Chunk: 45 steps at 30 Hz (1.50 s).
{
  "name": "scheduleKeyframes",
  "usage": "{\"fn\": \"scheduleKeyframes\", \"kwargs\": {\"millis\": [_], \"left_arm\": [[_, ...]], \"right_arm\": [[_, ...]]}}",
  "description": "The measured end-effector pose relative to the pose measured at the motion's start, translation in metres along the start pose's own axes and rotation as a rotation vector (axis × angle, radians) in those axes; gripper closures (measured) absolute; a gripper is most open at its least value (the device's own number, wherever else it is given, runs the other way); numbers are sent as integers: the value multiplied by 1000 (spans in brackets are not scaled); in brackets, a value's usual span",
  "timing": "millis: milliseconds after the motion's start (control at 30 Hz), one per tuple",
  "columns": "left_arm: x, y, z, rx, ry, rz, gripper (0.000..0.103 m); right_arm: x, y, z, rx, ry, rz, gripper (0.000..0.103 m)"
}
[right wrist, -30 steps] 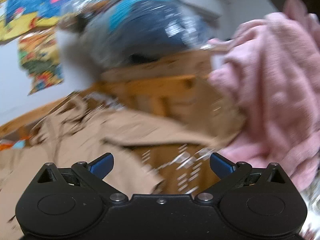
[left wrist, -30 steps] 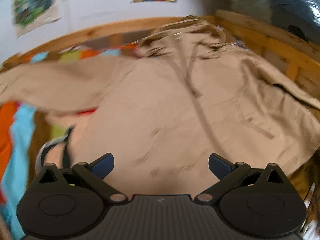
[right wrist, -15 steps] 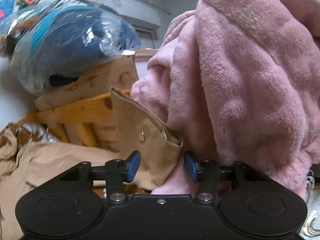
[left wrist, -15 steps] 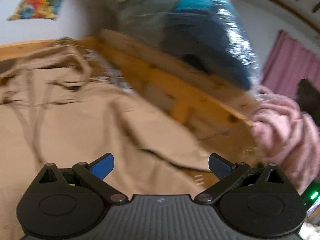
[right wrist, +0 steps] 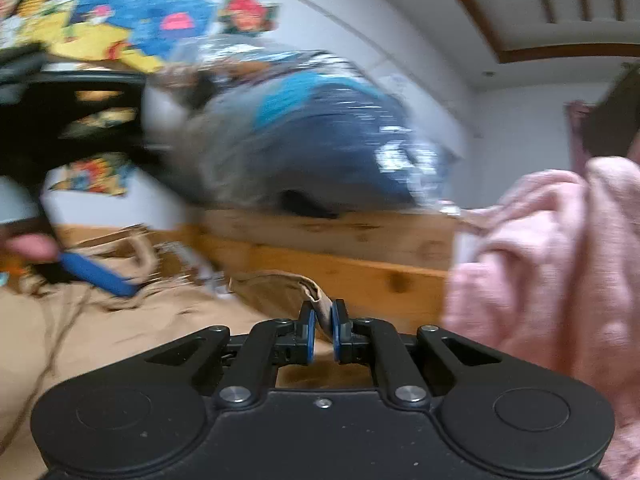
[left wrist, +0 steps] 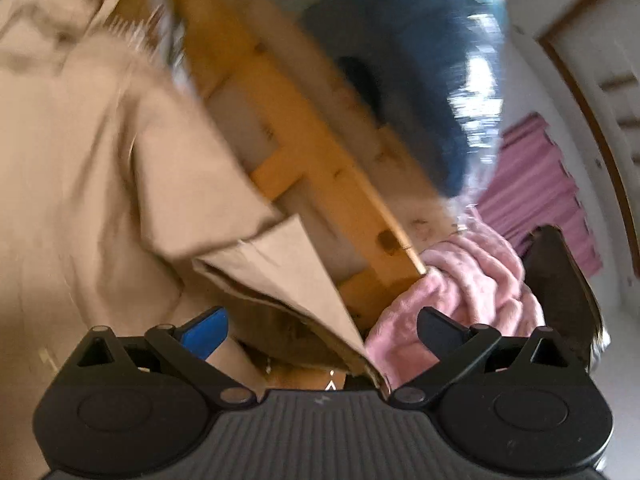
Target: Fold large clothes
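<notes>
Right wrist: right tool (right wrist: 323,330) clamped on tan coat (right wrist: 120,320) cuff, creased; left tool (left wrist: 322,326) spread wide.

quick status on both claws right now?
Left claw: open, holding nothing; tan coat fabric lies between its fingers.
Right claw: closed on the tan coat's cuff.

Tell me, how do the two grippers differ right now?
The left gripper is open, its fingers wide apart with a flap of the tan coat between them, ungrasped. The right gripper is shut on the coat's cuff. The left also shows in the right's view, raised over the coat. Both have blue pads and black bodies.
</notes>
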<state>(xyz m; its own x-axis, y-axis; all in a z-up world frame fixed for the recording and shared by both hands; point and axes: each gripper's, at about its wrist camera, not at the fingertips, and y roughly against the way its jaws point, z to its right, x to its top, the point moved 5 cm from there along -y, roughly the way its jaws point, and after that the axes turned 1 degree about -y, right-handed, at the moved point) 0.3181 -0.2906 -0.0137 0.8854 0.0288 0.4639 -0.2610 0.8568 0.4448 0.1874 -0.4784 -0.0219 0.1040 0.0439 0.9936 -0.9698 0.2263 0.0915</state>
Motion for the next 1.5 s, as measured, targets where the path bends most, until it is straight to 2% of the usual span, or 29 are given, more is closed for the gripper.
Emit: {"fn": "scheduleKeyframes", "kwargs": {"millis": [33,100,133,167,200,267,400,467,567,700,800,900,1033,1100,1200,1367,1500], "left_arm": [[-4,-6,-7,10,38,-9,6],[-6,-16,-20,26,108,-11,23],[-6,-17,-25,29,129,-5,28],[-6,-18,-30,42,149,3,41],[-5,-18,-32,54,157,6,64],[-2,-16,-33,112,130,24,99],[6,5,-9,177,-52,127,101],[19,25,8,186,-134,184,101],[42,66,31,174,-236,269,101],[73,128,52,201,-362,371,101],[85,176,44,257,-429,404,101],[84,221,19,336,-462,409,100],[73,266,-46,510,-392,413,100],[65,279,-85,570,-312,407,100],[44,284,-145,657,-170,385,100],[4,273,-217,717,5,363,100],[-15,256,-239,745,19,345,100]], "right_arm": [[-2,2,-7,25,8,-5,95],[-4,4,-19,63,20,-8,95],[-6,8,-25,79,29,-8,95],[-7,12,-30,93,35,-9,95],[-9,16,-34,108,38,-12,95],[-13,22,-42,131,55,-12,95],[-20,31,-56,166,92,-3,94],[-20,34,-61,180,93,3,91],[-20,40,-70,222,100,26,80],[-23,48,-86,284,105,25,59],[-24,50,-95,309,105,15,47],[-23,46,-99,327,94,-6,37],[-23,33,-101,354,77,-64,24],[-26,24,-101,365,78,-102,17],[-30,5,-105,386,106,-164,14],[-23,-57,-103,420,34,-280,13],[-18,-126,-114,403,-15,-364,17]]}}
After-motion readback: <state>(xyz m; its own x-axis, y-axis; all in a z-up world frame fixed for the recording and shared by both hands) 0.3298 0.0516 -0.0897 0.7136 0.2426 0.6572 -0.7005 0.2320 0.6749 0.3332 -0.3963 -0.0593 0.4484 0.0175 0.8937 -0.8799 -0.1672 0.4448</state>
